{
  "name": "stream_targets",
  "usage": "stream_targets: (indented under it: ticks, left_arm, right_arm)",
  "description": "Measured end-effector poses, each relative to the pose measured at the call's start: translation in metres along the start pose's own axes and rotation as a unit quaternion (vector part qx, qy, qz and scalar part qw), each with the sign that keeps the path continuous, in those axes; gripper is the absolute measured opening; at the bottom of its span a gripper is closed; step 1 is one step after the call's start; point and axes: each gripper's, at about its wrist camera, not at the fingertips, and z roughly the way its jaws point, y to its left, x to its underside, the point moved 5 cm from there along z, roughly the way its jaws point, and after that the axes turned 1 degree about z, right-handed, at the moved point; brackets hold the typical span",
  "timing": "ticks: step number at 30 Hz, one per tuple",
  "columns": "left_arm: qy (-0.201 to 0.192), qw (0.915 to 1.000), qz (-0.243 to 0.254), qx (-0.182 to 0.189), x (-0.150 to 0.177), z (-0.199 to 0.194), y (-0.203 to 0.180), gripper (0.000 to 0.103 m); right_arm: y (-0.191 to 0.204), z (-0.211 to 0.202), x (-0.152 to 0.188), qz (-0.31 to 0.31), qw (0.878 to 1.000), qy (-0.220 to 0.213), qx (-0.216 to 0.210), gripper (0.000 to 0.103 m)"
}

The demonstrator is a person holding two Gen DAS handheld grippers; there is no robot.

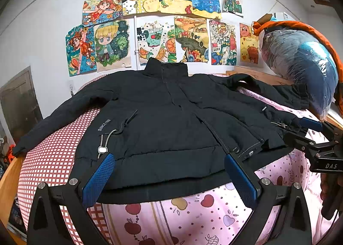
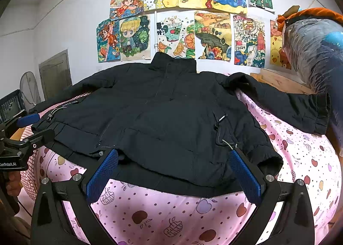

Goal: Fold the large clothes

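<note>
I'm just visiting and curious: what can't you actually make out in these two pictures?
- Back of the black jacket: both views, it lies front up.
- Bedding under the jacket: both views, covered by it.
- Contents of the plastic-wrapped bundle: both views, glare on the wrap; cut off at the right edge in the right wrist view.
- Small label on the jacket: too small to read.

Right tool (image 2: 171, 172) gapes wide over black jacket's (image 2: 163, 112) hem on pink bedsheet (image 2: 171, 212).
</note>
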Motion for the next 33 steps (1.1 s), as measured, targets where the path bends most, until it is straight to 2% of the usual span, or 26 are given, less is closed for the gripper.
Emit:
stream_targets:
  ticks: [33]
  left_arm:
    - [0.000,1.0000,0.001,0.000,0.0008,-0.0006,-0.0022,0.103]
  right_arm:
    - [-0.0027,-0.0007,-0.0018,0.001,1.000,0.000,0.000,0.102]
